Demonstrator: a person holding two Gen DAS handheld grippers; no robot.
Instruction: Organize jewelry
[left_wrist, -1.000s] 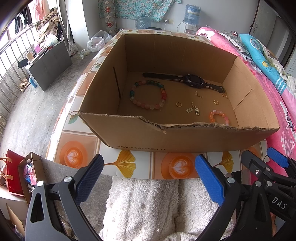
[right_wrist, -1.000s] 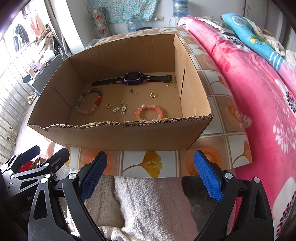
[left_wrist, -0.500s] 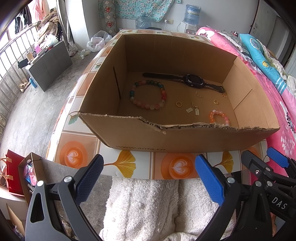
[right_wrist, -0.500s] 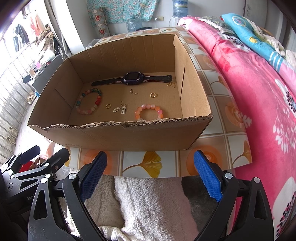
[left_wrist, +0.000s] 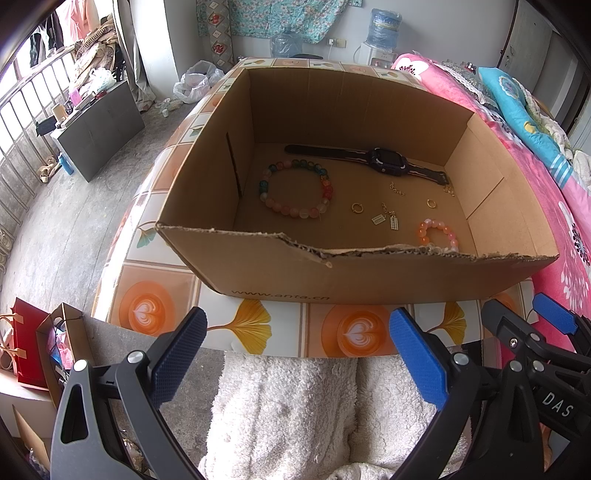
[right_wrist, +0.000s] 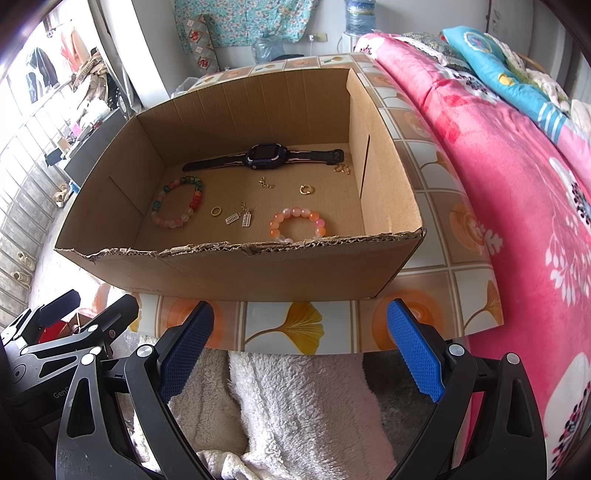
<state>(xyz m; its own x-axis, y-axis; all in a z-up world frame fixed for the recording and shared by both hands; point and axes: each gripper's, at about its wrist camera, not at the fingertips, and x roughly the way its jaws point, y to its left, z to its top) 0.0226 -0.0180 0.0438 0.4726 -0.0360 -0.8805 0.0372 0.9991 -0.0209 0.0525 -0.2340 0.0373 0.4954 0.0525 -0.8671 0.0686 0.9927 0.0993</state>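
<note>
An open cardboard box (left_wrist: 280, 273) (right_wrist: 258, 269) stands on a tiled table. On its floor lie a dark watch (left_wrist: 388, 162) (right_wrist: 266, 155), a multicolour bead bracelet (left_wrist: 295, 188) (right_wrist: 177, 206), a smaller pink-orange bead bracelet (left_wrist: 437, 236) (right_wrist: 297, 223), gold rings (left_wrist: 357, 208) (right_wrist: 216, 211), small chains and two silver charms (left_wrist: 386, 221) (right_wrist: 240, 218). My left gripper (left_wrist: 299, 350) hangs open in front of the box, nothing between its fingers. My right gripper (right_wrist: 301, 343) is open too, beside the left one, and holds nothing.
The table (left_wrist: 147, 310) (right_wrist: 465, 306) carries orange and ginkgo-leaf tiles. White fleece (left_wrist: 295, 417) (right_wrist: 295, 406) lies below the grippers. A pink bed (right_wrist: 517, 184) runs along the right. A red bag (left_wrist: 22, 343) and a grey cabinet (left_wrist: 96, 129) stand on the left.
</note>
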